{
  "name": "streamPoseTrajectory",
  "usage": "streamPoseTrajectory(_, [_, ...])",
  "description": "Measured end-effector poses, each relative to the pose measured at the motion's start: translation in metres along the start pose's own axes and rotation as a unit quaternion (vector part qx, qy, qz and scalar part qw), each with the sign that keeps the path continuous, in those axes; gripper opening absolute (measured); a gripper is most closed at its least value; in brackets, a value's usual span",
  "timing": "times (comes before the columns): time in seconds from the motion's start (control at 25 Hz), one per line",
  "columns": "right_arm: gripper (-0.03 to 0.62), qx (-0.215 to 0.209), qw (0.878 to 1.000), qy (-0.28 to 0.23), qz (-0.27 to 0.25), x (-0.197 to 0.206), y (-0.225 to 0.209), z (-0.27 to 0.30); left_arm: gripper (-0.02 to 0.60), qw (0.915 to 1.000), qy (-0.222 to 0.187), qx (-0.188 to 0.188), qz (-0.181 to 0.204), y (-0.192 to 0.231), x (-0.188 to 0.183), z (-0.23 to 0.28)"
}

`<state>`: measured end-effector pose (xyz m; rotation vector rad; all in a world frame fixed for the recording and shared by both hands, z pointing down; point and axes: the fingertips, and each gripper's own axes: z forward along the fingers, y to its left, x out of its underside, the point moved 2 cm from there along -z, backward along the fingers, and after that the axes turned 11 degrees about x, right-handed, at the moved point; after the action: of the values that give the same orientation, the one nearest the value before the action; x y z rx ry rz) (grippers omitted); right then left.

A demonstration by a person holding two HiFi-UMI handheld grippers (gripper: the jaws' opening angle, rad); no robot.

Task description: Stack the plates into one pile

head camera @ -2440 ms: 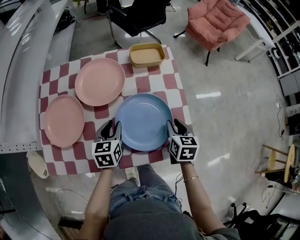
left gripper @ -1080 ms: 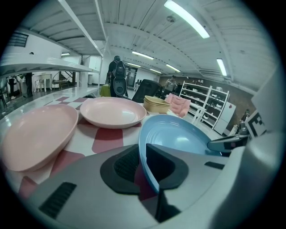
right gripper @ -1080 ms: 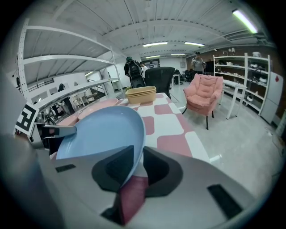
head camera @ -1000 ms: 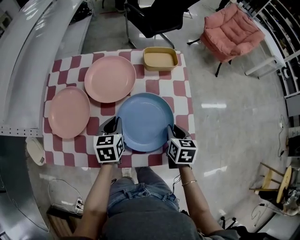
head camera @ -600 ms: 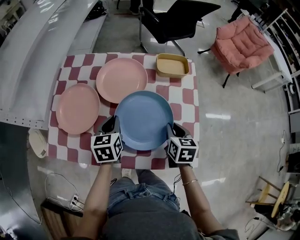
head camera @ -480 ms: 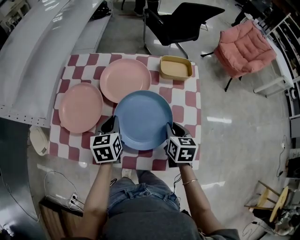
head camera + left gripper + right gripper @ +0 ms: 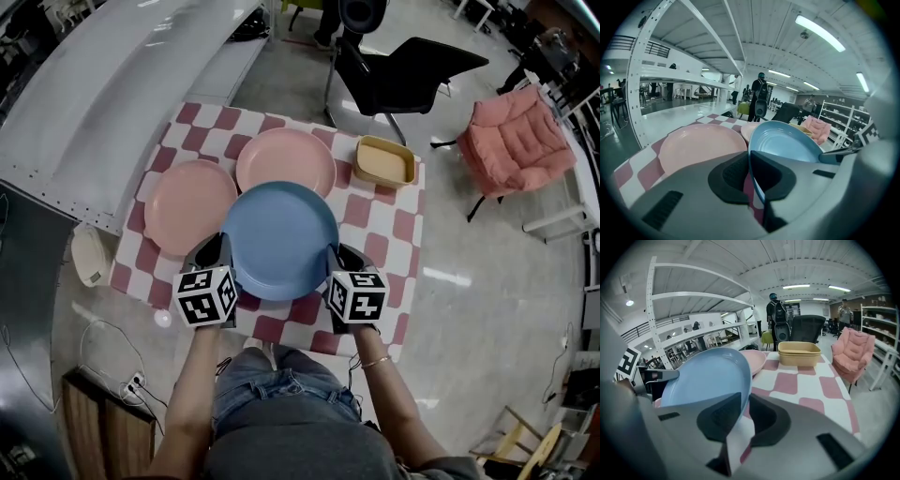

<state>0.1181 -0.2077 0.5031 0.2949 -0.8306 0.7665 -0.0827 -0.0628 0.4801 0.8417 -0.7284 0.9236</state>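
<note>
Blue plate point(image 7: 279, 239) is hanging above the checked cloth point(image 7: 375, 220), carried by its two side rims. The left gripper point(image 7: 217, 251) is pinching the plate's left rim, and its fingers are sitting clamped tight on that thin edge in the left gripper view point(image 7: 749, 176). The right gripper point(image 7: 336, 255) is taking the opposite rim, and its jaws are closing with the edge running between the dark pads point(image 7: 743, 418).

From the head view, the blue plate's far rim is overlapping the near edges of both pink plates: the left pink plate point(image 7: 183, 206) and the back pink plate point(image 7: 291, 155), which are lying flat and touching each other. The cloth's front edge is running just behind the two grippers, close to the person's knees. Open shiny floor is stretching away on the right of the table, while a long white beam point(image 7: 112, 84) is crowding the left side. A black chair point(image 7: 412, 80) is standing just beyond the far edge.

At the far right corner a tan tub point(image 7: 384, 161) is sitting on the cloth, well apart from the plates, showing only its bare tan floor. In the right gripper view its rim is looking doubled point(image 7: 799, 352).
</note>
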Motion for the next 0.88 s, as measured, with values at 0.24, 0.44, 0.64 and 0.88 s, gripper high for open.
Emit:
streamPoseTrajectory(0.24, [0.063, -0.036, 0.999, 0.0, -0.033, -0.017, 0.03, 0.009, 0.028, 0.9986, -0.021, -0.039, -0.028, 0.024, -0.004, -0.023])
streamPoseTrajectory(0.44, [0.06, -0.058, 0.997, 0.001, -0.044, -0.029, 0.061, 0.019, 0.027, 0.9968, -0.036, -0.061, -0.036, 0.05, -0.01, -0.041])
streamPoseTrajectory(0.64, [0.058, -0.074, 0.996, -0.005, -0.056, -0.044, 0.099, 0.029, 0.026, 0.9945, -0.046, -0.078, -0.053, 0.087, -0.015, -0.055])
streamPoseTrajectory(0.88, [0.058, -0.079, 0.995, -0.004, -0.062, -0.054, 0.146, 0.043, 0.026, 0.9932, -0.053, -0.083, -0.061, 0.133, -0.027, -0.067])
